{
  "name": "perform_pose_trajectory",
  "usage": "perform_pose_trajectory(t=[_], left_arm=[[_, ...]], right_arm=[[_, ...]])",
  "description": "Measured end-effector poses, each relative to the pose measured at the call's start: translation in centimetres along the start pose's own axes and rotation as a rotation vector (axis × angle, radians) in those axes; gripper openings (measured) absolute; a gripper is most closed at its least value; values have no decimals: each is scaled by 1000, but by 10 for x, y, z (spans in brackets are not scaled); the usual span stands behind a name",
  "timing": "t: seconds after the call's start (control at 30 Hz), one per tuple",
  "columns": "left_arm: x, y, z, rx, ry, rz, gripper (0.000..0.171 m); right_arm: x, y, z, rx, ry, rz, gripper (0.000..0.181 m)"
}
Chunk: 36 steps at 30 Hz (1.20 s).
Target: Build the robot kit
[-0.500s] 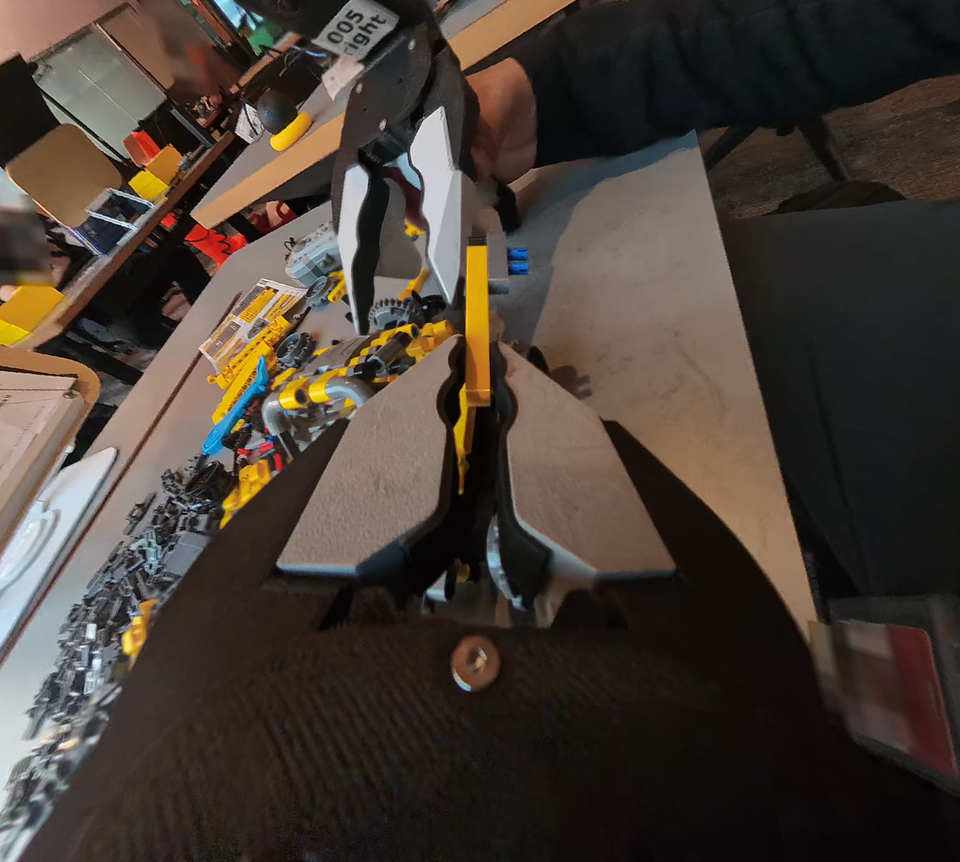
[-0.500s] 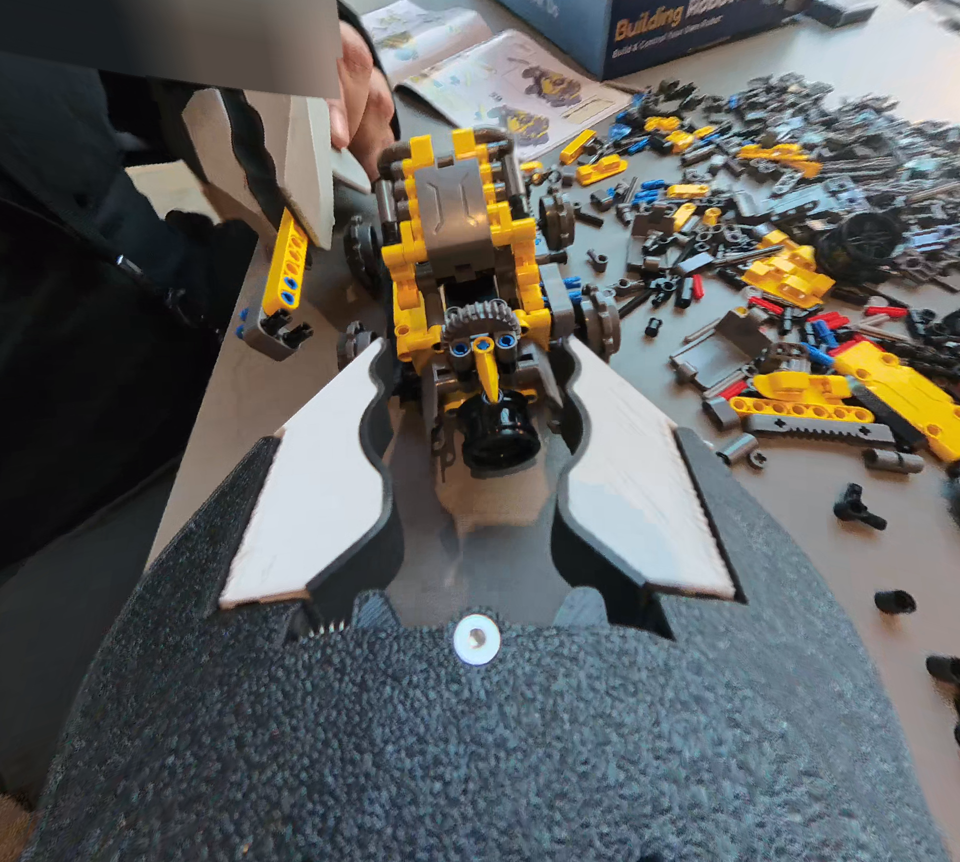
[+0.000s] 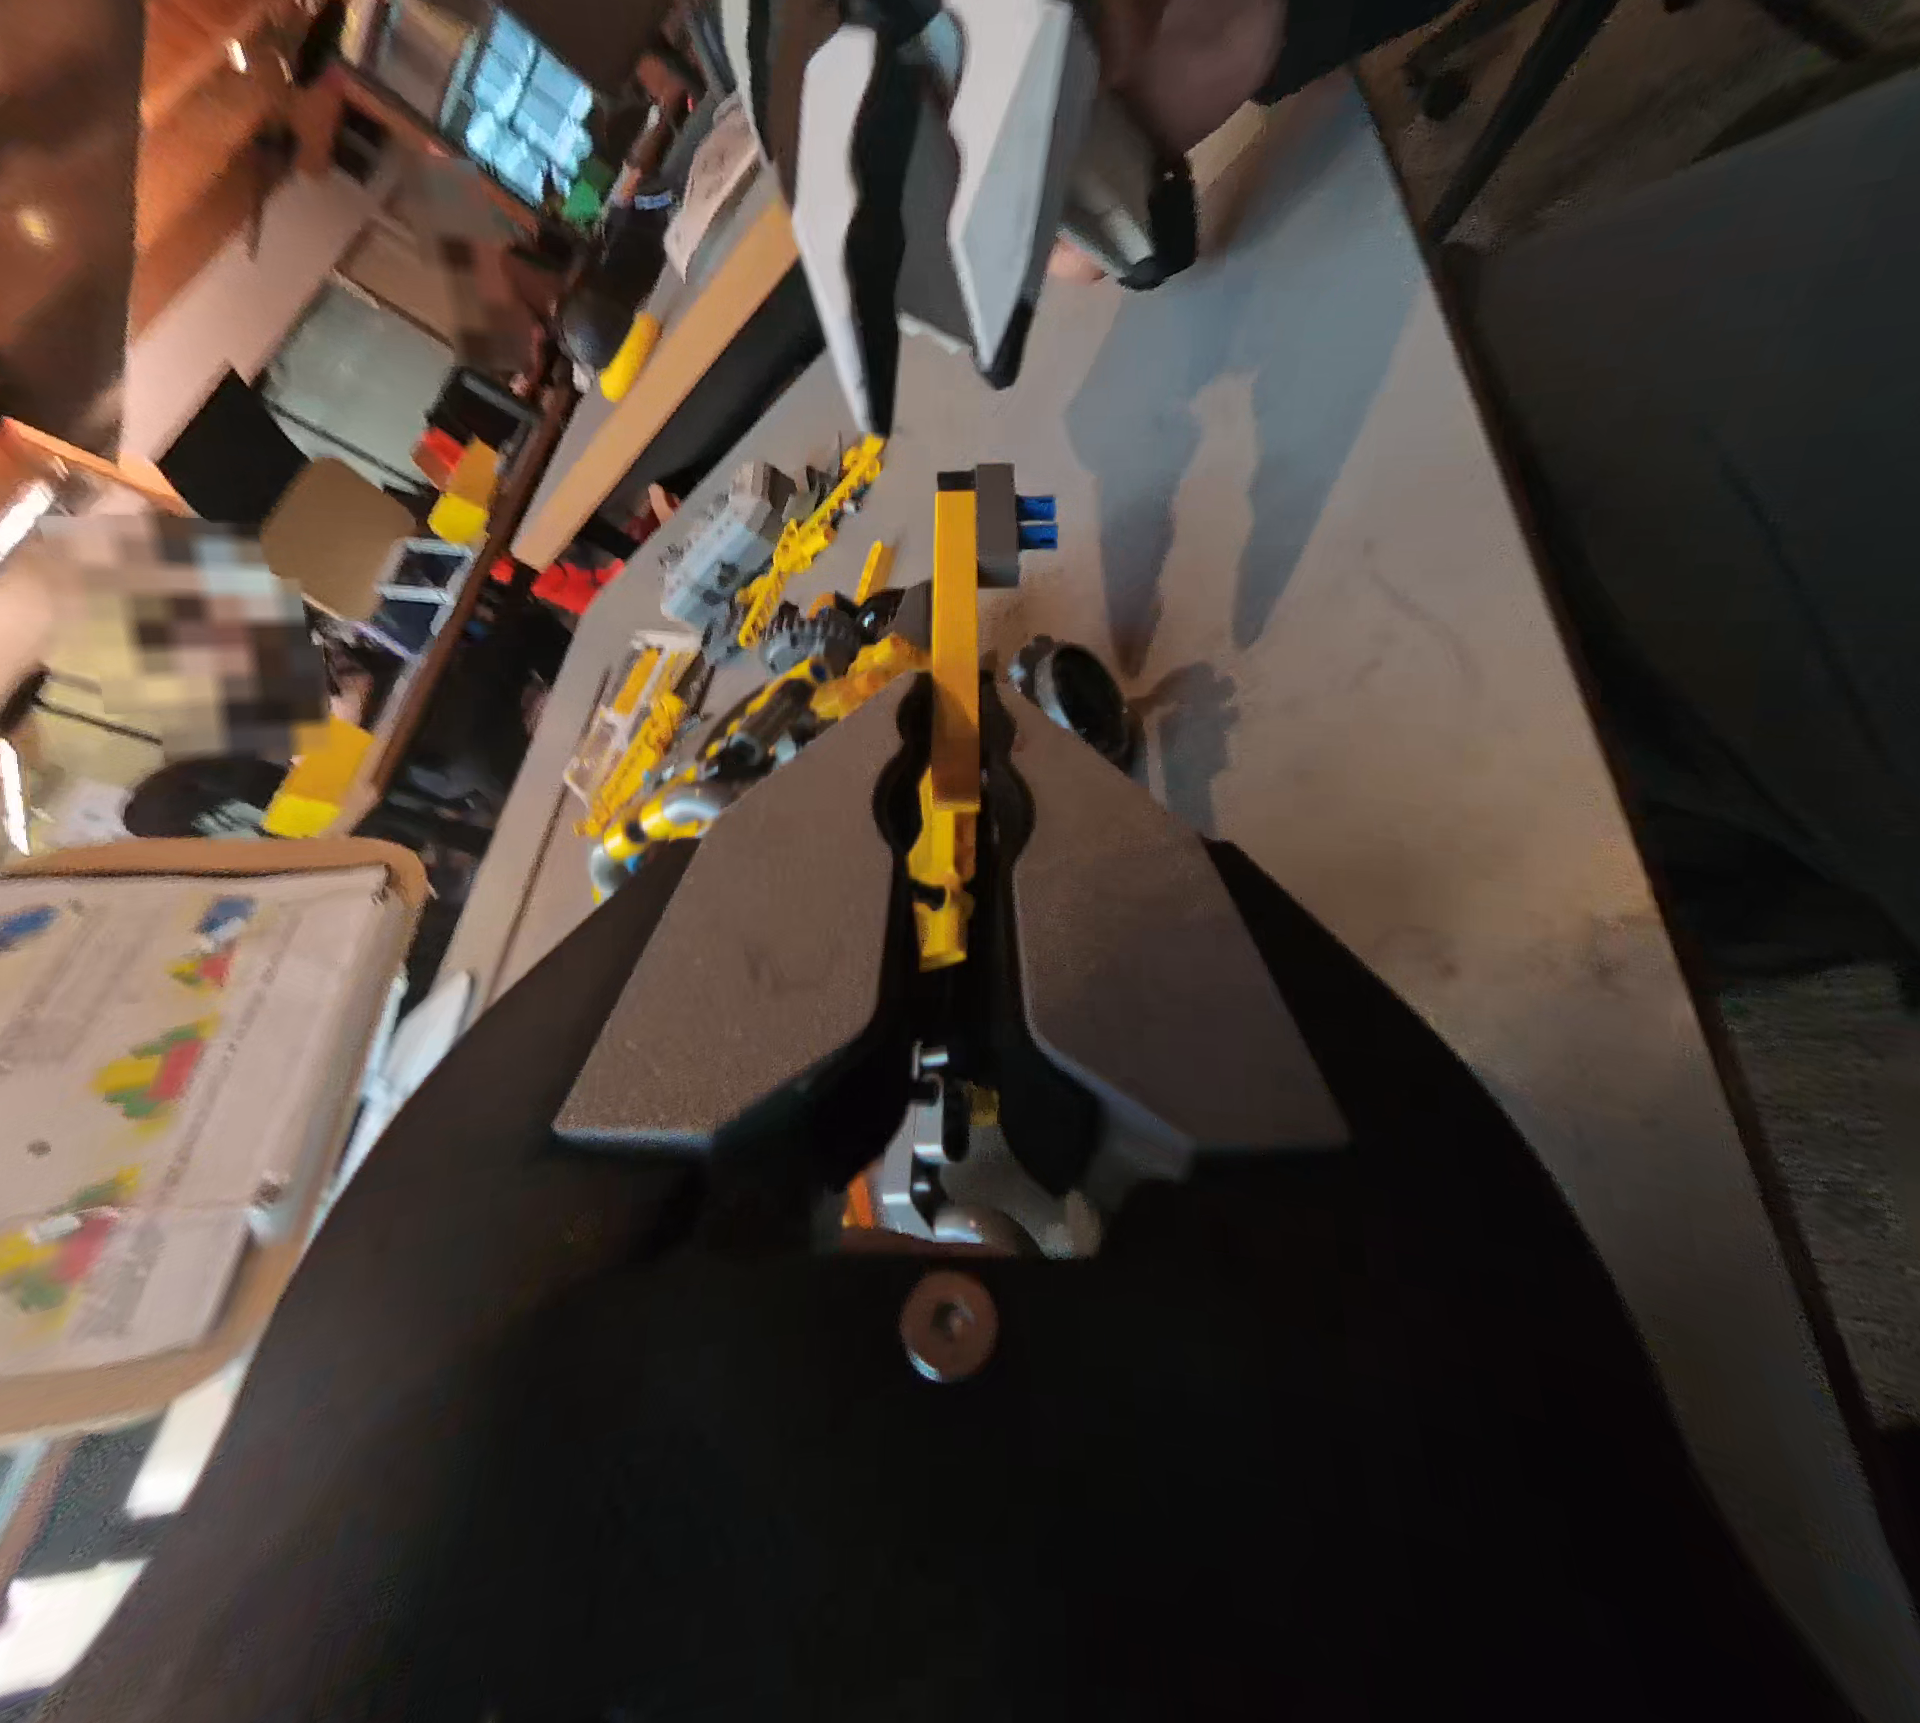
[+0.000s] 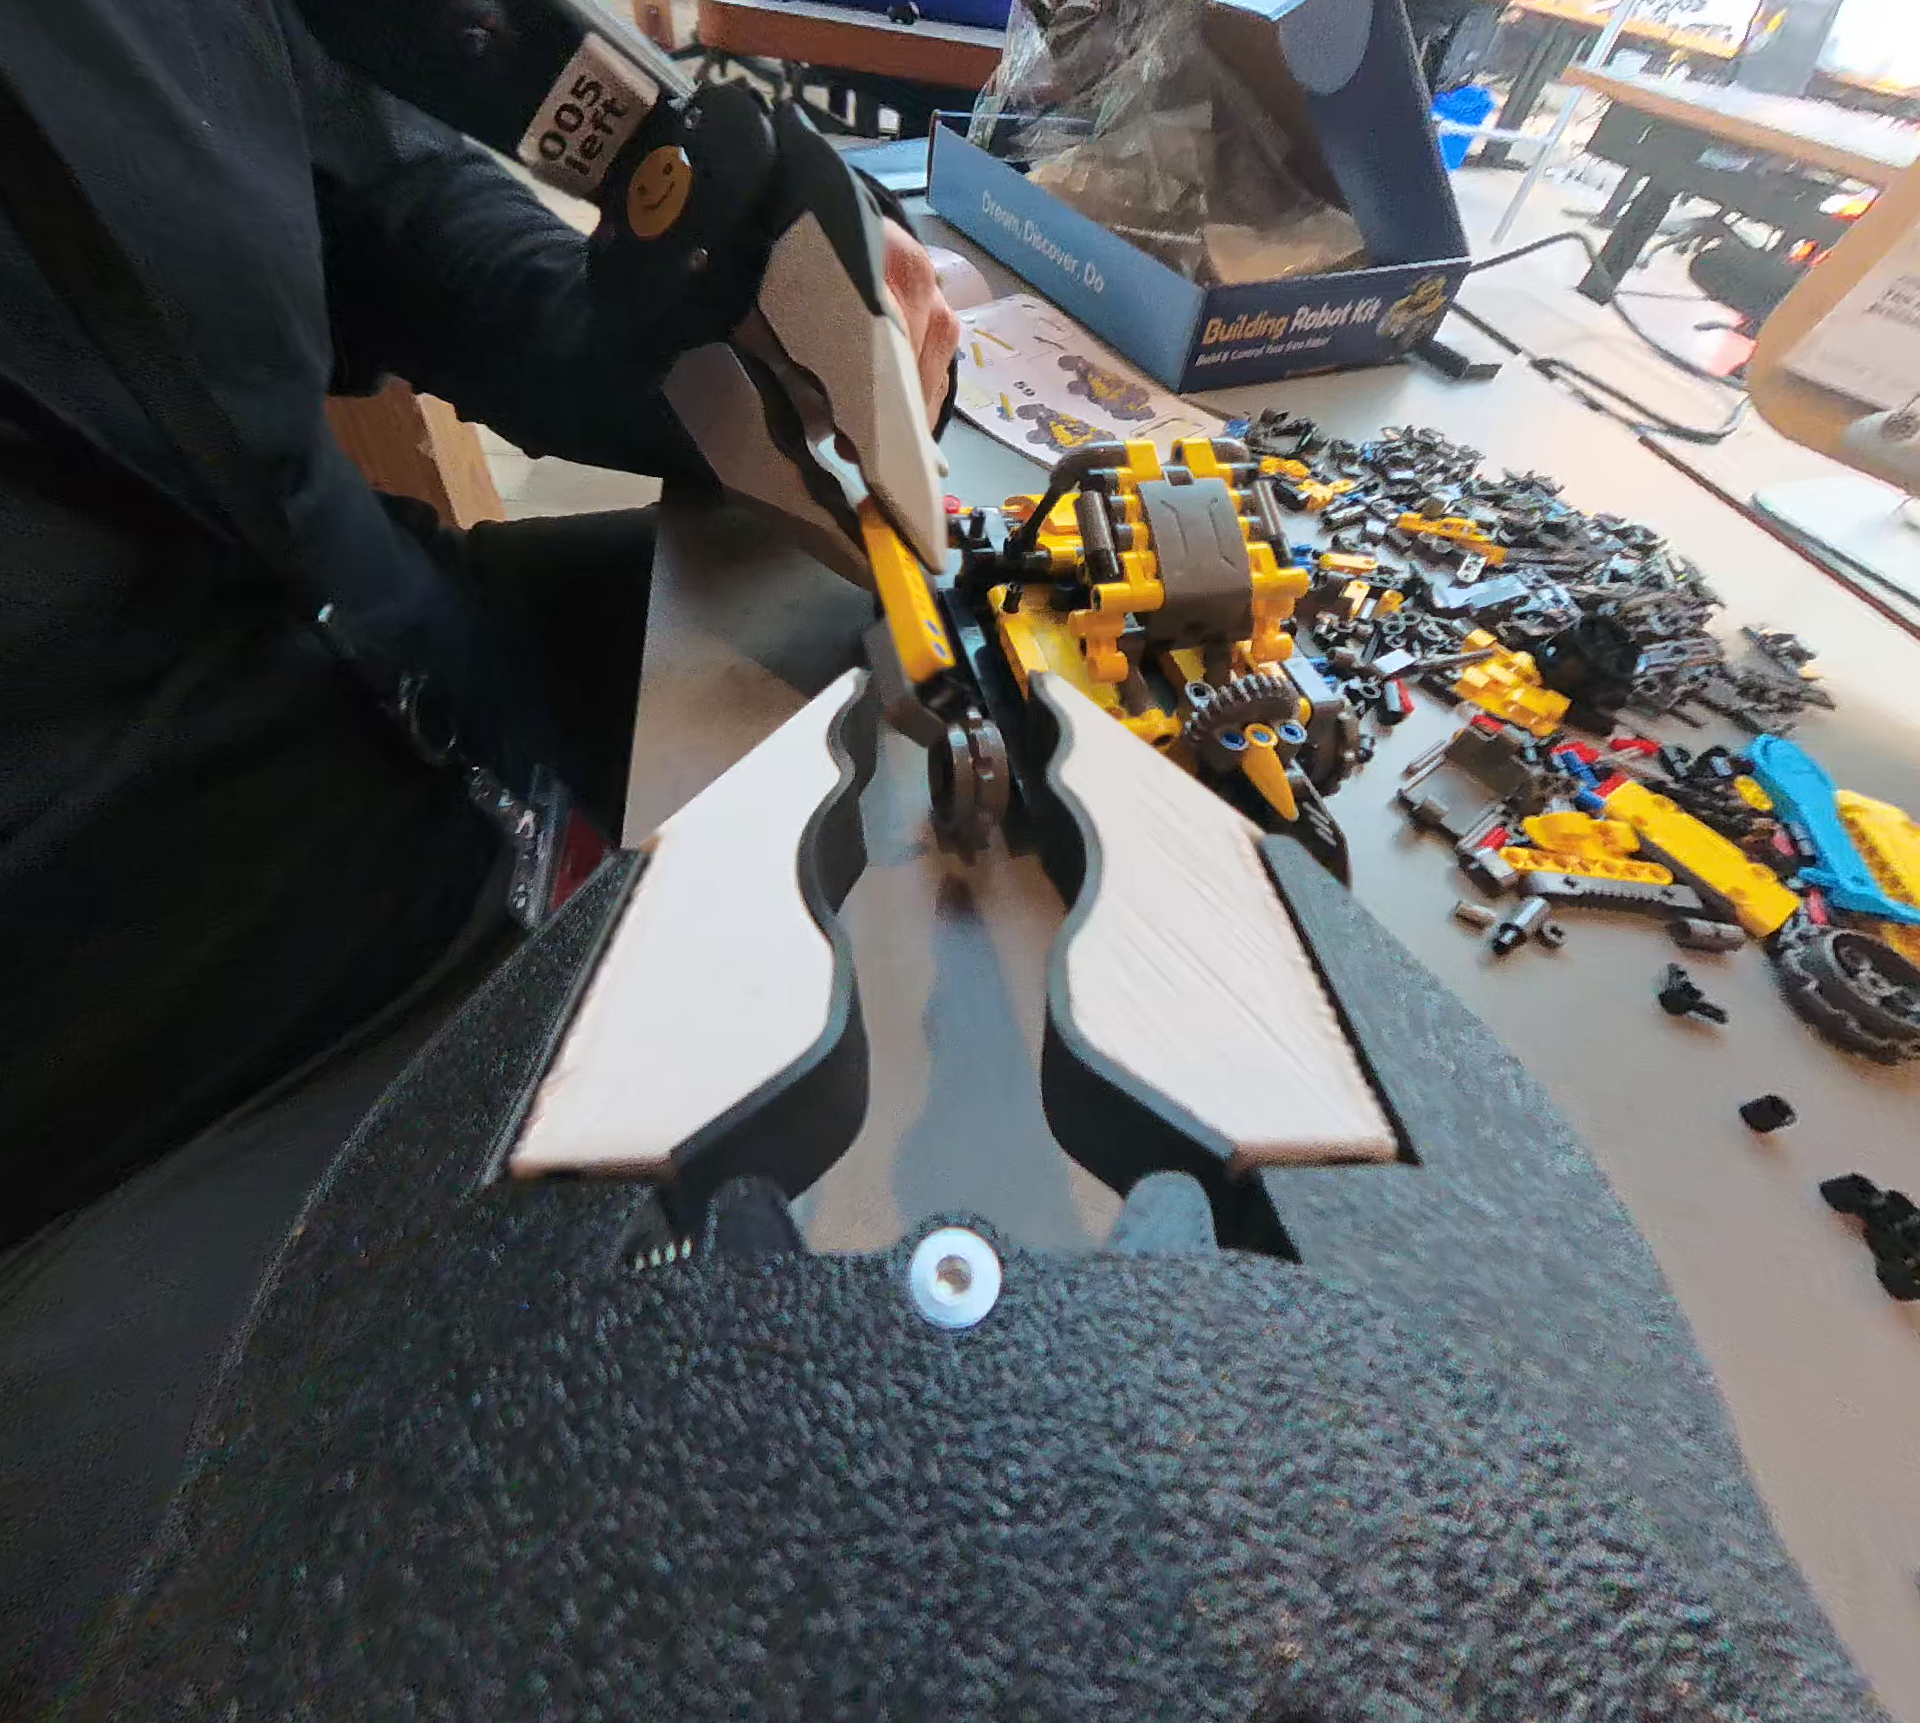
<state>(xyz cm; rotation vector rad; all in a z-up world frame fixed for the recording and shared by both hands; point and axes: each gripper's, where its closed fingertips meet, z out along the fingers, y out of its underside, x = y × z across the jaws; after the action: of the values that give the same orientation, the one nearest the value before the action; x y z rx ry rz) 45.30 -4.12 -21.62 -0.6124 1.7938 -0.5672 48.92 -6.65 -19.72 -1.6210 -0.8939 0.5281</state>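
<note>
My left gripper (image 3: 951, 686) is shut on a yellow beam (image 3: 954, 613) that carries a grey connector (image 3: 997, 530) with blue pins at its far end. In the right wrist view the left gripper (image 4: 904, 551) holds the beam (image 4: 912, 608) against the near left side of a yellow and grey brick vehicle (image 4: 1143, 593). My right gripper (image 4: 951, 686) is open and empty. Its tips stand either side of a black wheel hub (image 4: 966, 780) on the vehicle's front corner without touching it. In the left wrist view the right gripper (image 3: 935, 385) hangs open above the table.
A pile of loose black, yellow and blue parts (image 4: 1507, 593) lies right of the vehicle, with a blue curved part (image 4: 1808, 811) and a tyre (image 4: 1849, 987). A blue box (image 4: 1247, 271) and a booklet (image 4: 1060, 385) lie behind. A person's dark sleeve (image 4: 312, 323) is at the left. About 6 centimeters separates my left fingertips from my right.
My right gripper has drawn back from around the vehicle's front and shifted to its left corner, jaws narrower. My left gripper has brought the yellow beam in against the vehicle's side.
</note>
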Motion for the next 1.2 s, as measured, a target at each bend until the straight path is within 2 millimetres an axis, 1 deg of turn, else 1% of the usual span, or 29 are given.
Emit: perform_pose_trajectory(t=[0.07,0.1,0.17,0.23,0.3,0.4,0.6,0.7,0.8,0.93,1.0,1.13,1.2], left_arm=[[-8,9,2,-31,1,-108,5],[-9,13,3,-39,25,-172,5],[-11,13,4,-12,53,-274,5],[-11,10,3,14,83,-340,5],[-12,7,3,22,79,-338,5],[-11,9,6,-2,69,-305,5],[-15,5,6,5,80,-318,5],[-15,15,9,-67,96,-331,5],[-11,18,11,-89,118,-343,5],[-11,18,13,-79,134,-360,4],[-11,18,13,-76,132,-360,4],[-10,21,13,-87,133,-380,5],[-10,21,12,-89,131,-388,5]], right_arm=[[2,3,3,-8,25,-30,24],[5,7,5,-16,40,-32,21],[11,8,5,5,61,-12,20],[17,1,2,62,83,-6,20],[26,-5,-3,118,119,5,20],[30,-7,-6,146,100,60,22],[28,-8,-7,159,90,52,18],[30,-5,-4,131,101,57,11],[32,-3,-2,111,89,85,11],[27,3,5,64,11,104,19],[30,9,10,18,5,96,20],[24,20,20,-71,-30,50,22],[25,23,22,-95,-24,36,22]])
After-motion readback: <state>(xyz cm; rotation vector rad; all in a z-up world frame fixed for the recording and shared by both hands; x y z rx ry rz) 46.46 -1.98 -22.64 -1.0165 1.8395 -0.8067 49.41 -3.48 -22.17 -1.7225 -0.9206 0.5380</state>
